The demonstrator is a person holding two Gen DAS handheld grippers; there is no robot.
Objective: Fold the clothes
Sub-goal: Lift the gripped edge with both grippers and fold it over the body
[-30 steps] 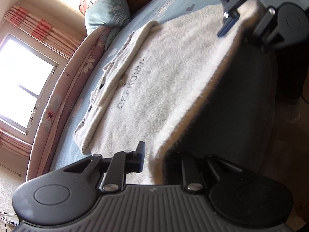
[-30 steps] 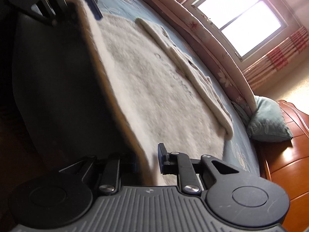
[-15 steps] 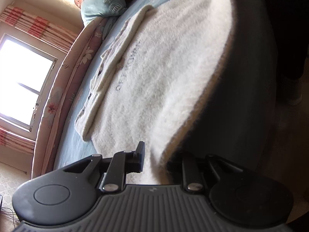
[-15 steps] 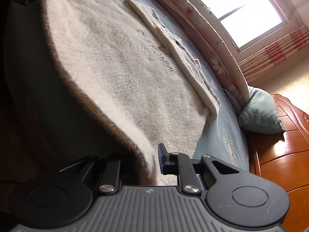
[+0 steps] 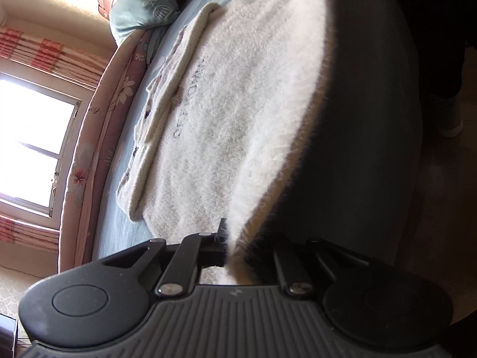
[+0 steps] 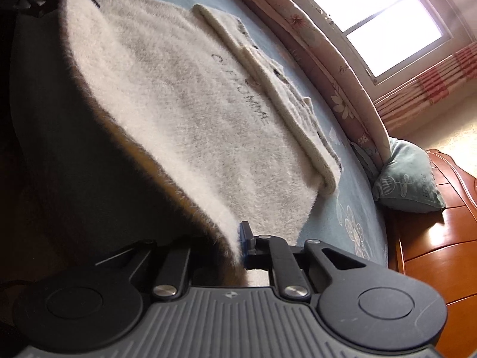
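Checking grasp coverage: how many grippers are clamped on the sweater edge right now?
2. The left gripper pinches one end of the fuzzy white sweater's raised near edge; the right gripper pinches the other end.

A blue bedsheet (image 5: 125, 232) with pale flower prints covers the bed. A pink floral quilt roll (image 6: 342, 89) runs along its far edge, below a bright window (image 6: 375, 21) with red-striped curtains (image 5: 38, 50). A teal pillow (image 6: 408, 176) leans against the wooden headboard (image 6: 438, 238). A shoe (image 5: 451, 125) stands on the floor.
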